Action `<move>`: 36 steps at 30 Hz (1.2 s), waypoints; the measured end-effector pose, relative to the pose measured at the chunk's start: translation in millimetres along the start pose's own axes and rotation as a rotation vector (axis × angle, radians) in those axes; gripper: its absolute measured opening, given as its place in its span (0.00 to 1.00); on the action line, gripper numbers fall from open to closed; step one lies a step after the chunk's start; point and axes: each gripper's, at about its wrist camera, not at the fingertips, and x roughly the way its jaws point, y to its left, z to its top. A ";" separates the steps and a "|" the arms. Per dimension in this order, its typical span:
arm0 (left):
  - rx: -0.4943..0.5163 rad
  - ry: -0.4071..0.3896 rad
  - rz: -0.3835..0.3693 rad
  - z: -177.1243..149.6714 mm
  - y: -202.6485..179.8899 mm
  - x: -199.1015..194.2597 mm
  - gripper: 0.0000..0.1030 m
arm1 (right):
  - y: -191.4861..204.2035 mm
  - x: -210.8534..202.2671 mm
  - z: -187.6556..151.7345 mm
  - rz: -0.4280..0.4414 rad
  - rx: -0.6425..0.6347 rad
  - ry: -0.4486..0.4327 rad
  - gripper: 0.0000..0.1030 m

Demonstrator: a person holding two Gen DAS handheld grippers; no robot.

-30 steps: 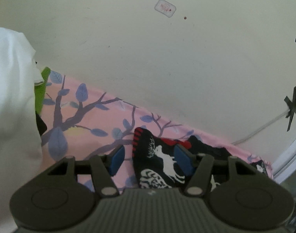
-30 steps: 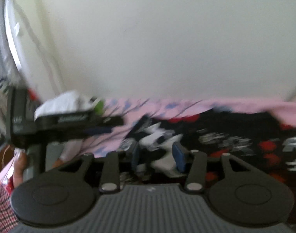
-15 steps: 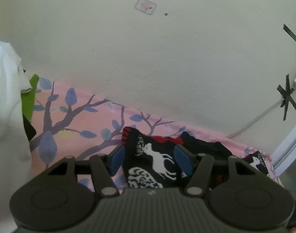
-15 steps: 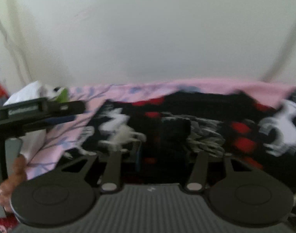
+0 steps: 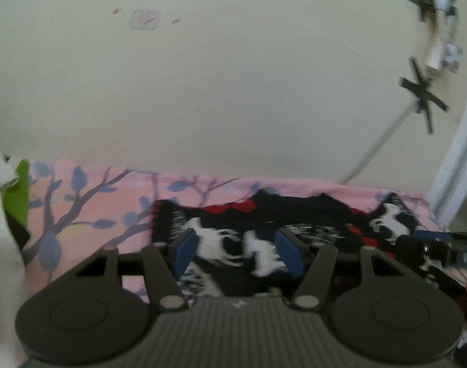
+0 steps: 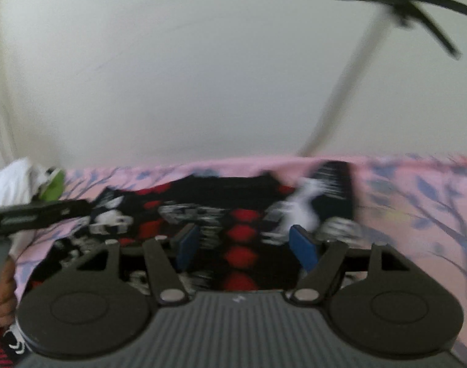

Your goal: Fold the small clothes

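Observation:
A small black garment with white reindeer and red patches (image 5: 295,217) lies spread on a pink sheet with a tree print (image 5: 89,214); it also shows in the right wrist view (image 6: 242,214). My left gripper (image 5: 238,253) is open, its blue pads either side of the garment's left part. My right gripper (image 6: 247,250) is open over the garment's middle, blurred by motion. The right gripper's tip shows at the right edge of the left view (image 5: 442,250); the left gripper shows at the left of the right view (image 6: 40,211).
A pale wall (image 5: 233,92) rises right behind the sheet, with a cable (image 5: 377,147) and black tape crosses (image 5: 422,95). A white cloth (image 5: 0,245) and a green item (image 5: 17,196) lie at the left. A white frame (image 5: 457,178) stands at the right.
Both grippers have swung to the right over the garment. The garment now lies wider across the sheet. The right gripper's pads now stand wider apart.

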 end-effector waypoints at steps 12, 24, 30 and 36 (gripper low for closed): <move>0.009 0.175 0.011 -5.4 -1.6 30.0 0.53 | -60.6 -21.3 -24.3 -0.118 0.229 -0.022 0.62; 0.019 0.136 0.045 -4.8 -20.8 -41.7 0.56 | -16.1 -114.6 -63.2 -0.025 0.103 -0.062 0.66; 0.083 0.163 0.081 -68.9 -26.9 -116.3 0.58 | 5.8 -123.1 -87.0 0.033 0.062 -0.006 0.66; 0.055 0.180 0.127 -120.0 -18.8 -172.0 0.65 | 16.9 -127.0 -102.7 0.051 0.055 0.038 0.70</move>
